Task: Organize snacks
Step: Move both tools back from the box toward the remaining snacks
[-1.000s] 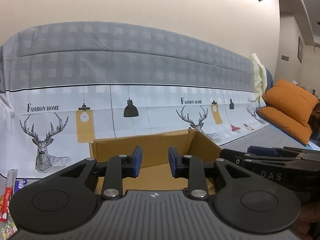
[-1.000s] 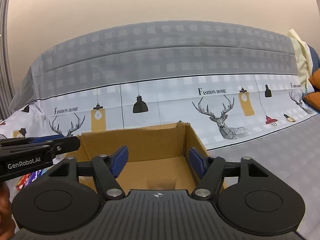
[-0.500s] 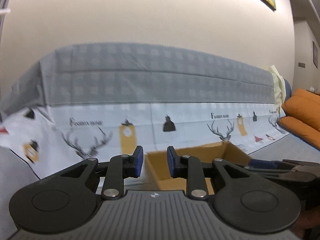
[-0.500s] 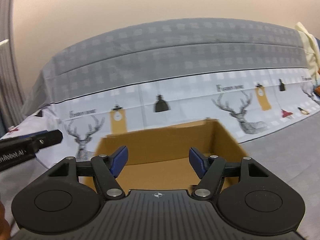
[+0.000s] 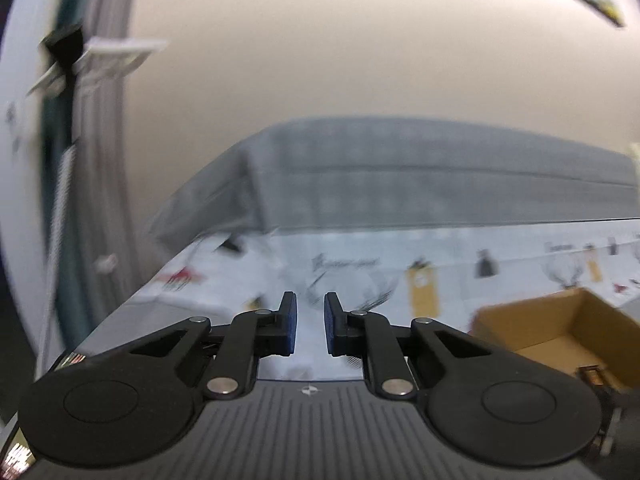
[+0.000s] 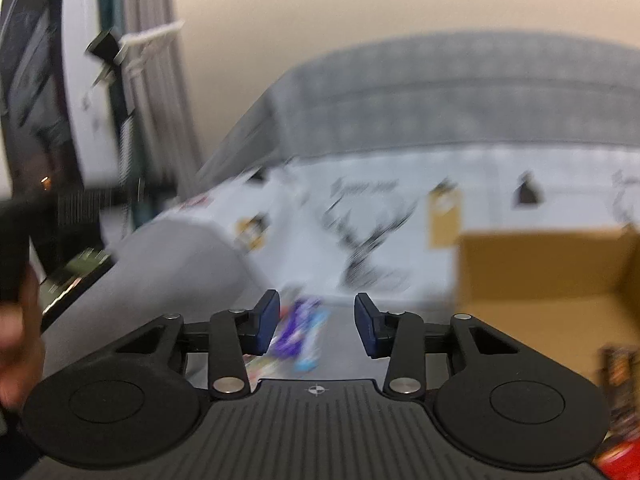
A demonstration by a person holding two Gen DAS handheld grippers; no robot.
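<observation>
An open cardboard box (image 5: 560, 332) sits on the patterned cloth at the right of the left wrist view, and the box (image 6: 536, 268) also fills the right of the right wrist view. Purple and blue snack packets (image 6: 300, 336) lie blurred on the surface ahead of my right gripper (image 6: 316, 326), whose jaws are closing with nothing between them. My left gripper (image 5: 310, 330) is closing too, a narrow gap still between its blue pads, nothing held. Another packet (image 6: 618, 364) shows at the right edge.
A sofa back draped in grey checked cloth (image 5: 420, 176) with a deer print runs behind. A curtain and window frame (image 6: 120, 100) stand at the left. A hand (image 6: 18, 344) holds the other gripper at the far left of the right wrist view. A red item (image 6: 620, 460) lies bottom right.
Both views have swung left: the box slid to the right and the curtain and window came into sight. Both grippers' jaws have narrowed. Snack packets now appear ahead of the right gripper.
</observation>
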